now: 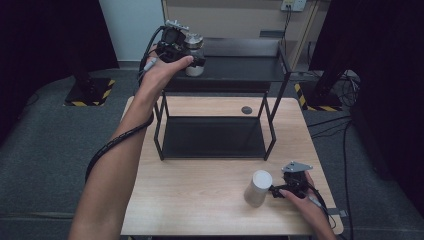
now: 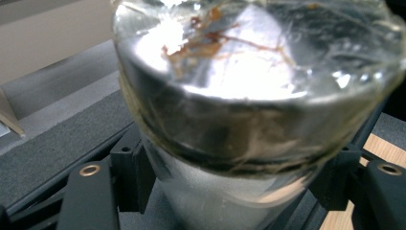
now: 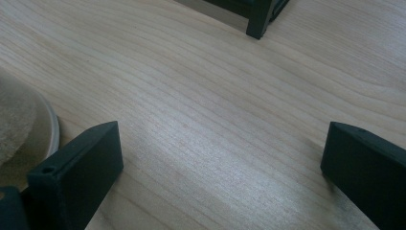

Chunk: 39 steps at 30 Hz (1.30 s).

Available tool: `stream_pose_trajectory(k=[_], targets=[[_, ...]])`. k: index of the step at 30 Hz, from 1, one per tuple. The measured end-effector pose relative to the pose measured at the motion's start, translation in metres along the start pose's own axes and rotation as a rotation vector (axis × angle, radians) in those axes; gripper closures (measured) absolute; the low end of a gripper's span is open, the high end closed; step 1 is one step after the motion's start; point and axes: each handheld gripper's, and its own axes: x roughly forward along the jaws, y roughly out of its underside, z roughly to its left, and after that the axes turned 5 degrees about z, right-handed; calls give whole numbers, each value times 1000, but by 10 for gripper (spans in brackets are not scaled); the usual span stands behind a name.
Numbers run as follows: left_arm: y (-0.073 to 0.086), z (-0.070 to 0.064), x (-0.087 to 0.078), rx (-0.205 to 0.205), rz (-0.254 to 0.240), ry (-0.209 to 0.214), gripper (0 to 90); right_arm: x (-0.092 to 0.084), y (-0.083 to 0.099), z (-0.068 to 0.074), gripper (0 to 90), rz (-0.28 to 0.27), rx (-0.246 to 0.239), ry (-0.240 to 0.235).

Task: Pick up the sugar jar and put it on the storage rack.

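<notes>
Left gripper (image 1: 192,52): upper centre of the high view, raised over the top shelf; its jaws are clamped on the jar just below the lid.
Jar (image 2: 249,120): frosted glass with a silvery lid under clear film, taking up most of the left gripper view; in the high view it sits at the left end of the rack's top shelf, upright, and whether its base touches the shelf I cannot tell.
Rack (image 1: 272,132): black metal, two shelves, standing at the far middle of the table.
Right gripper (image 1: 274,191): lower right of the high view, low over the table; jaws spread wide, with bare wood between them in the right gripper view.
Cup (image 1: 258,188): whitish cylinder, upright, lower right, just beside the right gripper's tips.
Table (image 1: 200,180): light wood.
</notes>
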Motion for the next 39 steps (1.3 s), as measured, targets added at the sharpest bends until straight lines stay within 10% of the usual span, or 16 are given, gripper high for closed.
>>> stream_pose_trajectory(k=[12,39], targets=[[11,-22,-14,19,-35,-109,52,0,0,0,10,0,1,0],[75,-68,-55,81,-151,-126,53,0,0,0,10,0,1,1]])
